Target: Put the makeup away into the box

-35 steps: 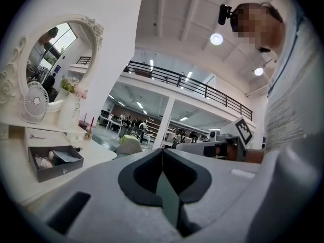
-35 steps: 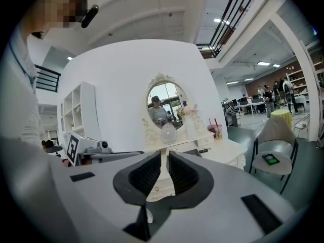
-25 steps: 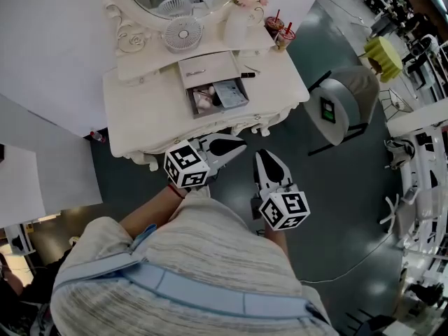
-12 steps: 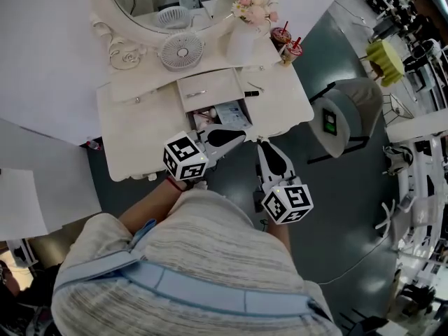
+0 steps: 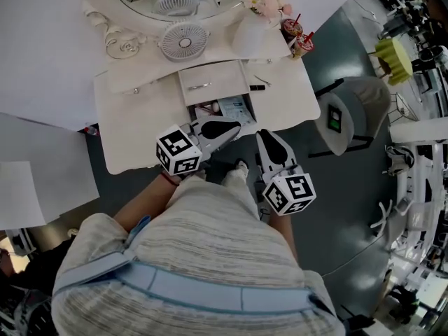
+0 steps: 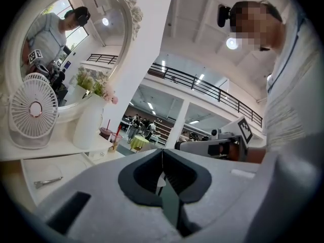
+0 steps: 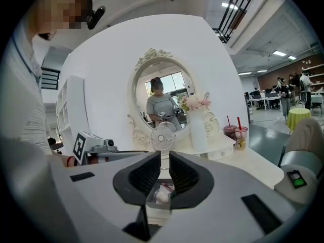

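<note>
Head view: dressing table has the open box at mid front edge, with pinkish bits already inside. A black makeup stick lies loose on the tabletop just right of the box. Left gripper and right gripper hover at the front edge. Left gripper view: left gripper jaws together, nothing between. Right gripper view: right gripper jaws all but together, empty, box dead ahead. Risks: closed jaws could shove the thin stick toward the right edge, and a wide reach could clip the drinks at the back right corner.
</note>
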Available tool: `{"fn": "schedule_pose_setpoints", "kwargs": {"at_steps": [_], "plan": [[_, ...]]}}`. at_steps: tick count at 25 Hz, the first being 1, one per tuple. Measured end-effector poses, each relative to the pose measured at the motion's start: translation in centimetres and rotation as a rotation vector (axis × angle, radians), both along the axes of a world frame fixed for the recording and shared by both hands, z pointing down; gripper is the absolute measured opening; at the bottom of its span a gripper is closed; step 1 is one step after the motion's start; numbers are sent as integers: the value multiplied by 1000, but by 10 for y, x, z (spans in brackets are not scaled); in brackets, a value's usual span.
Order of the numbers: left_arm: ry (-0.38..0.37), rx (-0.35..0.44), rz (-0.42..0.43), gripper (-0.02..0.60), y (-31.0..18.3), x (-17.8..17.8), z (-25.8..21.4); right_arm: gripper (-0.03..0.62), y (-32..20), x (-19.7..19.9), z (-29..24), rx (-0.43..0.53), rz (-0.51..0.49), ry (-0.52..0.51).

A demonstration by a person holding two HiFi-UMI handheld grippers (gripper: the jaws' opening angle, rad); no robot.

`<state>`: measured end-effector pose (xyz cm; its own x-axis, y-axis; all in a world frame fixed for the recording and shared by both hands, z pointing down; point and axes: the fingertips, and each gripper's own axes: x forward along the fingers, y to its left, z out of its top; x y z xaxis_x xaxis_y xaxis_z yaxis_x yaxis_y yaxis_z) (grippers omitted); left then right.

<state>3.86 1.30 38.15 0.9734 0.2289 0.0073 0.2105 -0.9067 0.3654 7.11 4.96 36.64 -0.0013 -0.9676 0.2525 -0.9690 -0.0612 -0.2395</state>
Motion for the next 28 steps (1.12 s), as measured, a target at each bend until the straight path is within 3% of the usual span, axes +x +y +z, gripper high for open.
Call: {"fn": "schedule_pose_setpoints", "kwargs": {"at_steps": [6,14,21,28], "plan": [[-22,-1,-106,12,-26,10,6,14,-17,17,11,-19,-115,-5],[-61,-6,-228,12,-47,50,15,14,-40,66,27,-55,-285,-2],[-132,12,-281,12,-53,81,33,14,-65,101,42,-110,-428,68],[-181,20,-342,12,-53,91,51,14,-78,112,54,-127,-534,58]]}}
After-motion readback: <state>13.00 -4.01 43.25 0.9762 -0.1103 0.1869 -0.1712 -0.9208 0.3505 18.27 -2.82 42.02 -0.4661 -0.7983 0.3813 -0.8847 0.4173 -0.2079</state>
